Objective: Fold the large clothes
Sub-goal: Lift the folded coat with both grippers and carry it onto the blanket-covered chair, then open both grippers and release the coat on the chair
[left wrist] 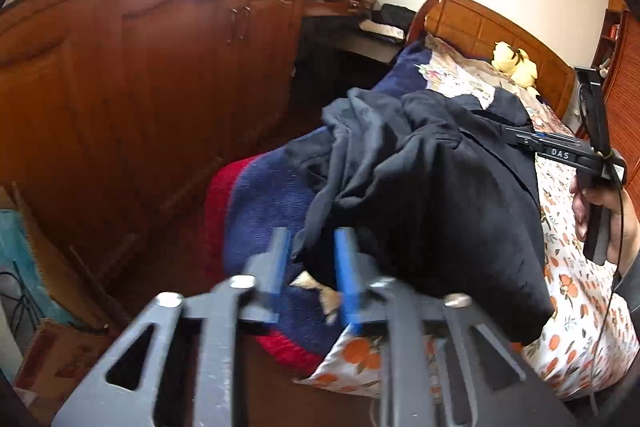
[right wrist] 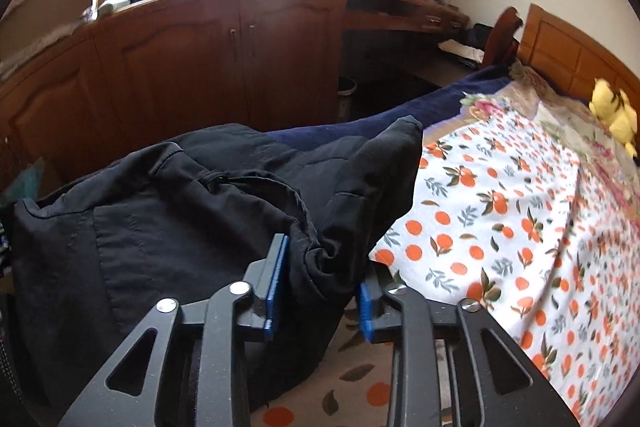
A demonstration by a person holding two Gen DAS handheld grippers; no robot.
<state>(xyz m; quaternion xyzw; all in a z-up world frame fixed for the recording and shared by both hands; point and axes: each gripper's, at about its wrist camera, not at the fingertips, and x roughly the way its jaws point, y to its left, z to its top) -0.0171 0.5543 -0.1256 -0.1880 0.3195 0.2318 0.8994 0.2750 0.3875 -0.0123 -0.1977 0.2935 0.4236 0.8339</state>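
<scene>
A large black garment (left wrist: 432, 187) lies bunched on the bed's orange-print sheet (left wrist: 576, 291); it also fills the left of the right wrist view (right wrist: 160, 219). My left gripper (left wrist: 314, 251) has its blue pads closed on a fold at the garment's near edge. My right gripper (right wrist: 320, 267) has its blue pads on either side of a thick bunch of the garment and grips it. In the left wrist view the right gripper (left wrist: 516, 137) reaches in from the right onto the garment's far edge, held by a hand.
A navy and red blanket (left wrist: 264, 211) lies under the garment at the bed's left edge. Wooden cabinets (left wrist: 160, 75) stand across a narrow floor gap. A wooden headboard (left wrist: 500, 35) and a yellow plush toy (right wrist: 614, 115) are at the far end. A cardboard box (left wrist: 60, 359) sits low left.
</scene>
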